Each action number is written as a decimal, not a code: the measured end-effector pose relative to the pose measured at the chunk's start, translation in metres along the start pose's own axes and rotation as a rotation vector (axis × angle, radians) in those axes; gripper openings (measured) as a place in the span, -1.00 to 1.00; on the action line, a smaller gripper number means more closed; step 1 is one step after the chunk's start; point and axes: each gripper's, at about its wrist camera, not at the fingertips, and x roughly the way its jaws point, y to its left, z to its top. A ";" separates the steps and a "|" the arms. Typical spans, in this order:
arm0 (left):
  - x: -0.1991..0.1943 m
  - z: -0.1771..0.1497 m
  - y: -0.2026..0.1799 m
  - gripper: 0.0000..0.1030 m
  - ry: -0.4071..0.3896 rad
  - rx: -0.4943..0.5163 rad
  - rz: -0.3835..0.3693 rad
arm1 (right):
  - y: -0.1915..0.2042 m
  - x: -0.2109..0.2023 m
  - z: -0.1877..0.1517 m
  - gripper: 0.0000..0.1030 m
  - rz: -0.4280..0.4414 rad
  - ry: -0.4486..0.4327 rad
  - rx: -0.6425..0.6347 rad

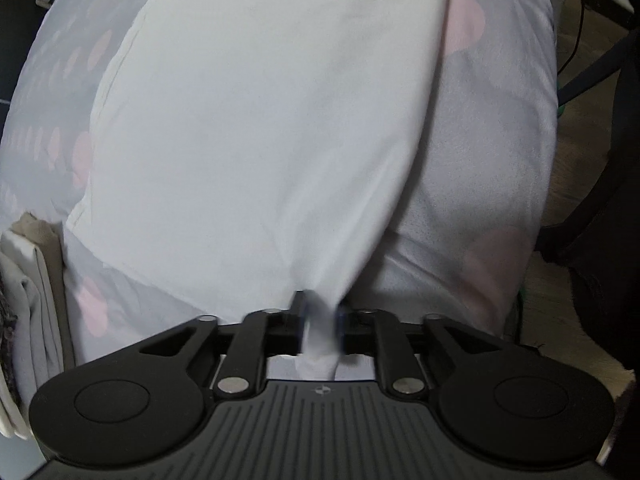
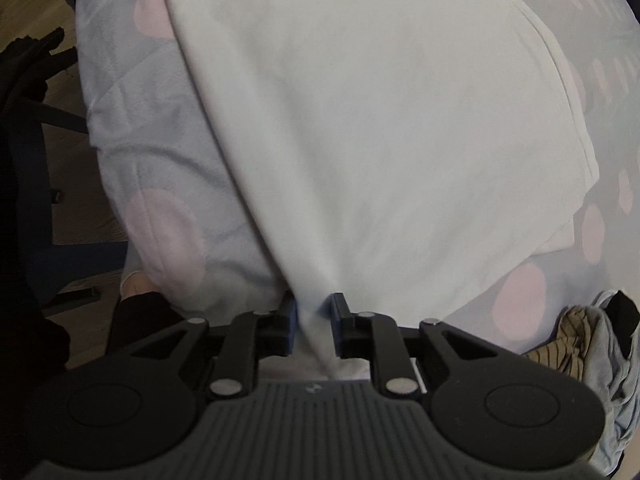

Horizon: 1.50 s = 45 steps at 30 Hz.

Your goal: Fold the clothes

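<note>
White garment (image 1: 256, 120) lies spread on dotted blanket (image 1: 500, 152). Left gripper (image 1: 320, 320): jaws slightly apart, bunched garment corner between them, blurred, grip unclear. Right gripper (image 2: 314, 320): jaws slightly apart, garment corner between, pads not visibly pressing. Clothes pile (image 2: 592, 344) at blanket's edge.

Black left tool (image 1: 320, 320), ribbed grey base (silver rivets, blue pads).

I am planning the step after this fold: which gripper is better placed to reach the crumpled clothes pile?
Probably right: the crumpled pile lies just beside the right gripper; the left view lacks it.
</note>
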 end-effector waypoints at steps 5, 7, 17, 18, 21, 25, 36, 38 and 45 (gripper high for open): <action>-0.026 -0.008 0.028 -0.31 -0.083 -0.118 -0.017 | -0.028 -0.034 -0.016 -0.48 0.066 -0.075 0.164; -0.040 -0.011 0.044 -0.19 -0.142 -0.199 -0.046 | -0.049 -0.048 -0.023 -0.46 0.073 -0.113 0.264; -0.075 0.005 0.128 -0.08 -0.347 -0.670 -0.067 | -0.142 -0.081 -0.048 -0.20 0.099 -0.291 0.745; -0.075 0.007 0.133 -0.08 -0.337 -0.703 -0.044 | -0.145 -0.077 -0.049 -0.20 0.096 -0.302 0.776; -0.064 0.009 0.146 -0.08 -0.280 -0.797 0.002 | -0.150 -0.062 -0.046 -0.19 0.093 -0.325 0.856; -0.048 -0.003 0.164 -0.08 -0.231 -0.916 0.033 | -0.164 -0.041 -0.046 -0.18 0.106 -0.335 0.937; -0.028 -0.028 0.189 -0.08 -0.201 -1.110 0.062 | -0.203 0.013 -0.048 0.12 0.125 -0.322 1.058; -0.025 -0.027 0.192 -0.08 -0.205 -1.119 0.058 | -0.209 0.018 -0.049 0.12 0.130 -0.327 1.077; -0.017 -0.020 0.194 -0.08 -0.205 -1.097 0.052 | -0.227 0.039 -0.054 0.12 0.189 -0.353 1.170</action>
